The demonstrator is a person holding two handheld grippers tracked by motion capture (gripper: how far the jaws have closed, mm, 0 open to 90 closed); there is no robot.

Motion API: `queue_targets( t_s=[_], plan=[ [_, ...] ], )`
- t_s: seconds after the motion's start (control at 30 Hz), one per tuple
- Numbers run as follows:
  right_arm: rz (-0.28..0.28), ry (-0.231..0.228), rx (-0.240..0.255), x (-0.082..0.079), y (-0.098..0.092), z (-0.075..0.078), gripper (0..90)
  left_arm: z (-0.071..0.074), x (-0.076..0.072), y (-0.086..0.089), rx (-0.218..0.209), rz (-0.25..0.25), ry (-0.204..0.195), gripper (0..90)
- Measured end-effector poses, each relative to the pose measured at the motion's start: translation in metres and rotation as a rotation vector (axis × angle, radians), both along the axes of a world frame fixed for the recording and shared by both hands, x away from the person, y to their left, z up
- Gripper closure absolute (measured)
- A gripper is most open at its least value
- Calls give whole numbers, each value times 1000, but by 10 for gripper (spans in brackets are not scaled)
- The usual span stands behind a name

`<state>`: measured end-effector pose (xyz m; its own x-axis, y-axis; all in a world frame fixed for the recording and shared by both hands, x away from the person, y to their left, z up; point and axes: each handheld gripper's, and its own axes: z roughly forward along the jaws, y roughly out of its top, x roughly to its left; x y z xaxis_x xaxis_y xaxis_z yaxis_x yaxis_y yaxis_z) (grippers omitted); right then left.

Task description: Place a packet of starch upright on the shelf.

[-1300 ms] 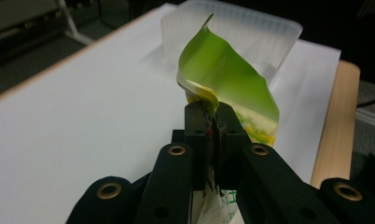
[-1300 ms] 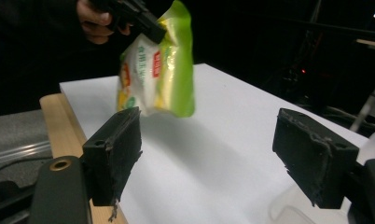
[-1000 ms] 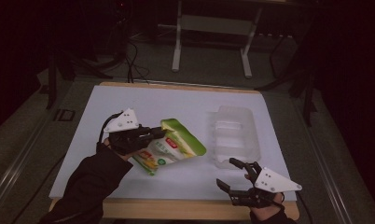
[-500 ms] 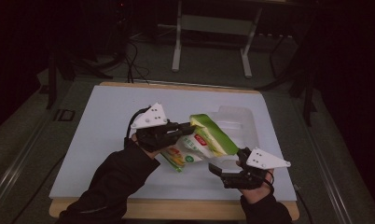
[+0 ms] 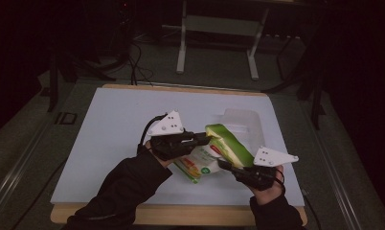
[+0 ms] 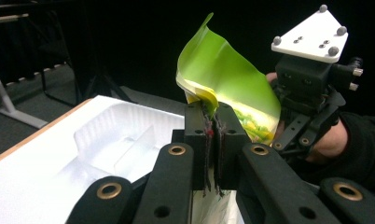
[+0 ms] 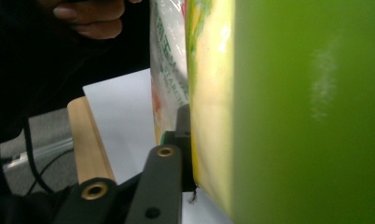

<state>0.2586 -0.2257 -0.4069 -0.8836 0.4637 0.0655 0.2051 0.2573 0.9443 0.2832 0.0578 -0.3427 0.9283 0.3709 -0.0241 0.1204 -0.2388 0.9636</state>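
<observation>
your left claw point(image 5: 200, 139) is clamped on one edge of the green and white snack bag point(image 5: 214, 153), and in the left gripper view its jaws stand pressed together with the bag's film pinched between them and the green flap curling up just above. the bag hangs off the white worktop point(image 5: 109, 134), stretched between your two claws. beyond the left claw and a little to its far side lies the clear plastic tray point(image 6: 115, 140), resting on the worktop, apart from the bag. your right claw point(image 5: 226, 165) has just been closing and now grips the bag's lower side; in the right gripper view one black jaw presses flat against the yellow-green film, the other is hidden behind the bag.
</observation>
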Motion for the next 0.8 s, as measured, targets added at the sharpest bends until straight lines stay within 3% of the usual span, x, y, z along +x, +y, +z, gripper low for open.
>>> queue_targets(
  t_s=[0.17,0.3,0.33,0.37,0.43,0.57,0.67,0.8],
  plan=[
    [20,-2,-45,-1,-2,17,819,4,2,5,-41,-26,9,857],
    [30,-23,-72,1,-6,29,825,9,6,11,-73,-74,16,808],
    [25,-35,-82,1,-7,33,825,10,7,12,-80,-87,24,748],
    [22,-42,-84,3,-9,36,826,11,6,13,-69,-79,12,654],
    [9,-57,-80,5,-15,43,826,10,5,15,-48,-64,2,555],
    [-25,-90,-71,10,-31,59,826,-3,5,25,-53,-40,30,356],
    [-30,-122,-88,15,-47,72,826,-17,6,33,-30,-16,85,157],
    [-40,-133,-102,24,-69,84,825,-38,5,45,-2,9,144,64]
  ],
)
